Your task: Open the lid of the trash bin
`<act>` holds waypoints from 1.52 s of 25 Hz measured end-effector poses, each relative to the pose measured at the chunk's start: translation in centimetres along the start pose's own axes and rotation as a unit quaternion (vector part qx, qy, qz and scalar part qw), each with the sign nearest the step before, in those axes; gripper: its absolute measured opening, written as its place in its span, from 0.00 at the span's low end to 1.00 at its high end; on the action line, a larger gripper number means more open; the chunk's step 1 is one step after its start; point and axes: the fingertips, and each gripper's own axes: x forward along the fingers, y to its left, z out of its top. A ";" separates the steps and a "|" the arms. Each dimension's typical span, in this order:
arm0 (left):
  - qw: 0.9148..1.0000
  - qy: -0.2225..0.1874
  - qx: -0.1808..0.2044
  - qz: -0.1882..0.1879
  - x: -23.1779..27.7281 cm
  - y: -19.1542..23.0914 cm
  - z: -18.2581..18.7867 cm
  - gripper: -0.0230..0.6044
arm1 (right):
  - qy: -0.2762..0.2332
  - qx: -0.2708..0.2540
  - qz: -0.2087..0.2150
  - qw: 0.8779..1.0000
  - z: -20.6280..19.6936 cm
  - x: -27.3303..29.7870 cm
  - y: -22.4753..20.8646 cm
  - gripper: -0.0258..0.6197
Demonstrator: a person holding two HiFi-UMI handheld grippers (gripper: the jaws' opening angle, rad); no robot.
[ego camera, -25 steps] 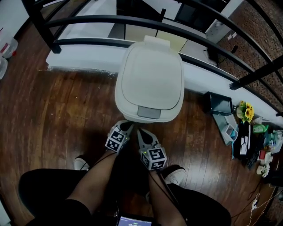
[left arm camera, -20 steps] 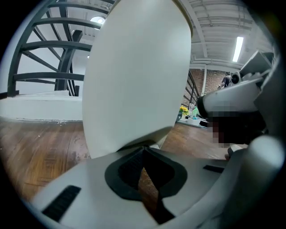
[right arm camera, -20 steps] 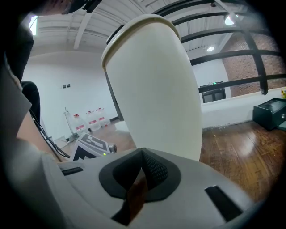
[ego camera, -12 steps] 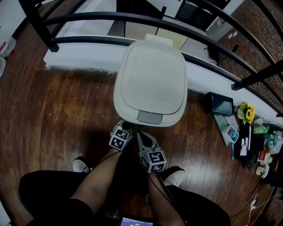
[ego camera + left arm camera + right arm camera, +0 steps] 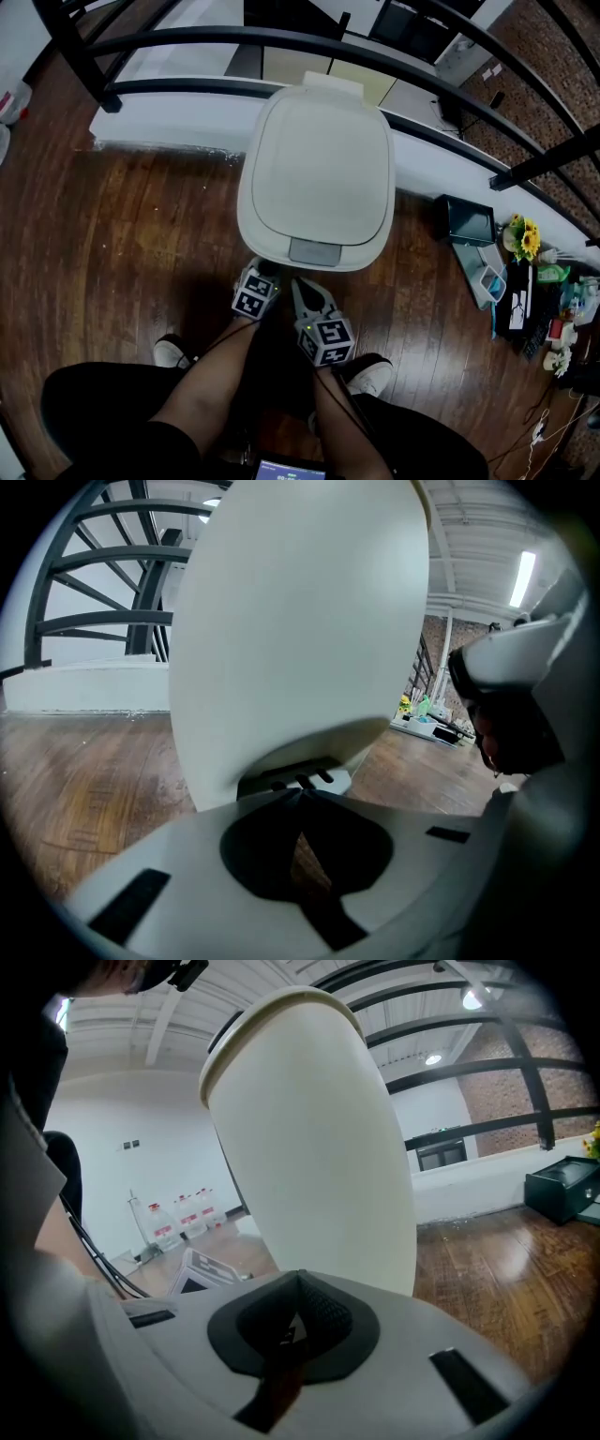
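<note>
1. One white trash bin stands on the wooden floor at the centre of the head view. Its lid is shut, with a grey latch at 6 o'clock.
2. Both tongs are pressed together and empty. The left tongs sit low at the bin's 7 o'clock, nosing a slotted grey plate at its foot. The right tongs are just beside them at 6 o'clock.
3. Risk: the closed tips may slip off the plate, or a hard push may shove the bin backwards.
4. At 12 o'clock the white ledge and black railing stand close, so a rising lid could strike them. A black box at 3 o'clock is out of the way.
</note>
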 end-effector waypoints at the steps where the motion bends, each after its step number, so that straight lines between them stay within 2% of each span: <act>1: 1.000 0.003 0.002 0.000 0.0 0.0 0.0 0.10 | -0.001 0.001 0.000 1.000 0.0 0.0 -0.1 0.07; 11: 1.000 0.017 0.003 0.003 0.3 -0.1 -0.3 0.10 | -0.005 0.011 -0.004 1.000 0.0 -0.3 -0.2 0.07; 16: 0.999 0.045 0.023 0.016 0.4 0.2 -0.8 0.10 | -0.006 0.012 -0.007 1.000 0.0 -0.2 -0.5 0.07; 25: 0.998 0.056 0.020 0.010 0.7 0.2 -1.0 0.10 | -0.004 0.018 -0.009 1.000 -0.3 -0.2 -0.6 0.07; 34: 0.995 0.094 0.035 0.016 1.4 0.4 -1.7 0.10 | -0.009 0.016 -0.012 1.000 0.5 -0.3 -1.1 0.07; 38: 0.995 0.098 0.032 0.016 1.7 0.5 -1.4 0.10 | -0.008 0.019 -0.012 1.000 0.5 -0.3 -1.3 0.07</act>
